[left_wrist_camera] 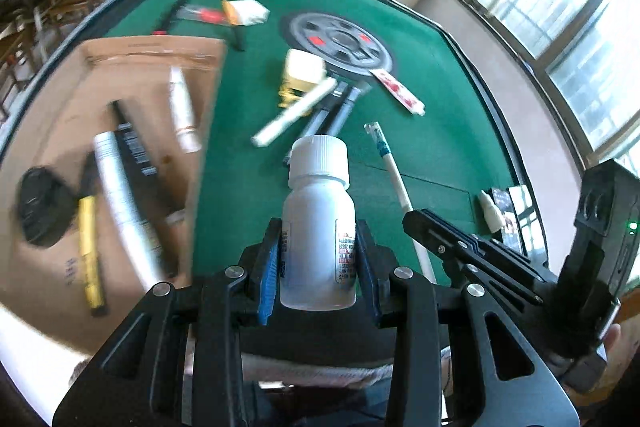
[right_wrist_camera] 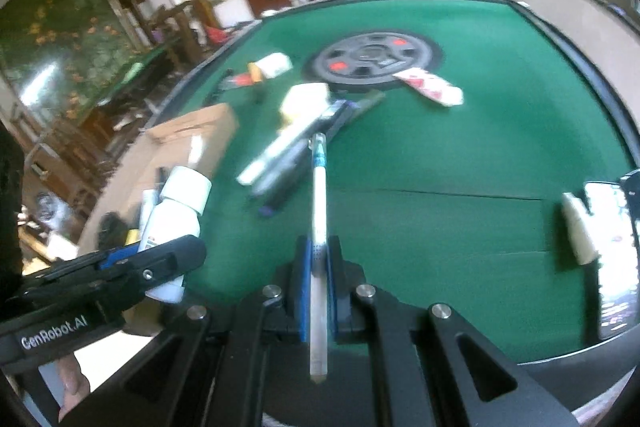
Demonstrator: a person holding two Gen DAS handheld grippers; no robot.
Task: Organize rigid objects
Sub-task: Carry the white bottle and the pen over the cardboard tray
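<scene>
My left gripper (left_wrist_camera: 318, 259) is shut on a white bottle (left_wrist_camera: 318, 211) with a white screw cap, held upright above the green table's near side. To its left lies an open cardboard box (left_wrist_camera: 52, 123) holding a white tube (left_wrist_camera: 182, 107), a yellow pen (left_wrist_camera: 90, 251), a black round lid and other long items. My right gripper (right_wrist_camera: 319, 251) is shut on a thin white stick (right_wrist_camera: 319, 187) with a blue band, which points away over the table. The right gripper (left_wrist_camera: 414, 223) also shows beside the bottle in the left wrist view.
On the green table (right_wrist_camera: 460, 155) lie a white tube (left_wrist_camera: 294, 111), grey pens (left_wrist_camera: 340, 111), a yellow-white box (left_wrist_camera: 300, 75) and a red-white sachet (left_wrist_camera: 400, 93) near the round centre disc (left_wrist_camera: 340, 45). A phone (right_wrist_camera: 612, 259) and a small white bottle (right_wrist_camera: 578, 231) sit at the right edge.
</scene>
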